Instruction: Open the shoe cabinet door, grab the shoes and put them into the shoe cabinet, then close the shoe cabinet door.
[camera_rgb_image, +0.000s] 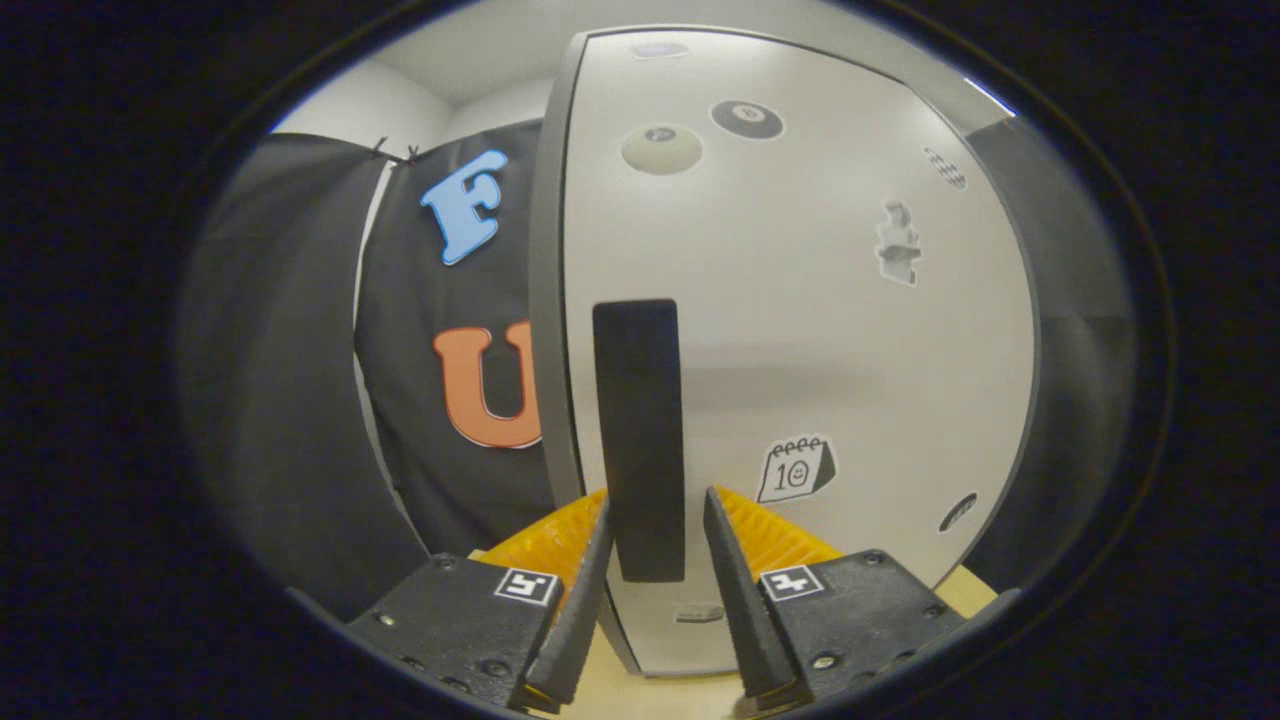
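Observation:
The white shoe cabinet door (800, 330) stands close in front of me, with several small stickers on it. A narrow grey side edge (548, 300) runs down its left. A tall black handle (638, 400) is mounted upright near that edge. My gripper (658, 505) is open around the lower part of the handle. The left finger (590, 570) lies against the handle's left side. A small gap shows between the right finger (730, 570) and the handle's right side. I cannot tell whether the door is fully closed or slightly ajar.
Black cloth (300, 400) hangs to the left of the cabinet, and more dark cloth (1070, 400) hangs to its right. A pale wooden surface (650, 695) lies under the cabinet's base, just below my fingers.

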